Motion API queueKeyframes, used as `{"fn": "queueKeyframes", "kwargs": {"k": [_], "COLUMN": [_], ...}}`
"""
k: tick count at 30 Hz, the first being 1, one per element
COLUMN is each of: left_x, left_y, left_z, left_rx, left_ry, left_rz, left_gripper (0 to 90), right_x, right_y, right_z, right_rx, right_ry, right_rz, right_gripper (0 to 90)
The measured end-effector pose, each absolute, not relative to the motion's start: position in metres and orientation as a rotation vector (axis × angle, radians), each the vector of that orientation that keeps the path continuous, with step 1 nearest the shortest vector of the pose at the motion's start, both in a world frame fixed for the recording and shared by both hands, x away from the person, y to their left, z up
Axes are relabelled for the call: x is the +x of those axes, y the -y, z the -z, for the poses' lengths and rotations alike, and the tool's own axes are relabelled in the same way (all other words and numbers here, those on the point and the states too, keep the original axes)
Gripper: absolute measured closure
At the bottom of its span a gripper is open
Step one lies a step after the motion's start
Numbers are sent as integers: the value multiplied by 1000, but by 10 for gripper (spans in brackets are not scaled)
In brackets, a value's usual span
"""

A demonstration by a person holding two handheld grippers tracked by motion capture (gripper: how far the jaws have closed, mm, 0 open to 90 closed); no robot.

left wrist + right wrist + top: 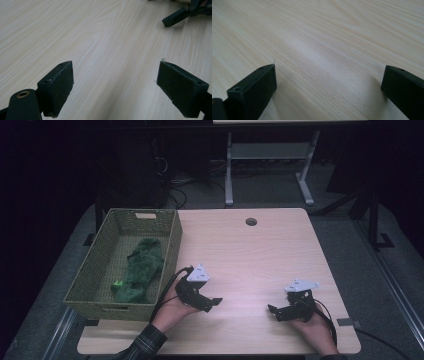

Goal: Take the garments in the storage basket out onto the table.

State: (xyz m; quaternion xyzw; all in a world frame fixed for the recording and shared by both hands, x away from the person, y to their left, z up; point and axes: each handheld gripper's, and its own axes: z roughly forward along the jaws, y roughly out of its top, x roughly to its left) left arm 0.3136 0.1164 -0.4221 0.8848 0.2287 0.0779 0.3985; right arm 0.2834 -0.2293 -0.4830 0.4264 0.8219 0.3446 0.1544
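A woven olive basket stands on the left side of the light wooden table, and a crumpled green cloth lies inside it. My left gripper rests low over the table just right of the basket's near corner, open, with bare wood between its jaws. My right gripper sits near the front right of the table, pointing left, also open over bare wood. In the left gripper view the right gripper's jaw tips show at the top right.
A round cable hole sits near the table's far edge. Beyond the table stand the metal legs of another desk and some cables on a dark floor. The wood between the two grippers is bare.
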Motion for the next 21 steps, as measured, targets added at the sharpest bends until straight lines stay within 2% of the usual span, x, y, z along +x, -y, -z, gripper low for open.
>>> {"fn": "queueKeyframes", "kwargs": {"k": [21], "left_x": [315], "left_y": [-115], "left_z": [395], "left_rx": [2273], "left_ry": [-554], "left_rz": [-186], "left_gripper": [136], "right_x": [283], "right_y": [229], "right_z": [483], "right_rx": [1223], "right_ry": [-2355], "right_rz": [-989], "right_gripper": [0]}}
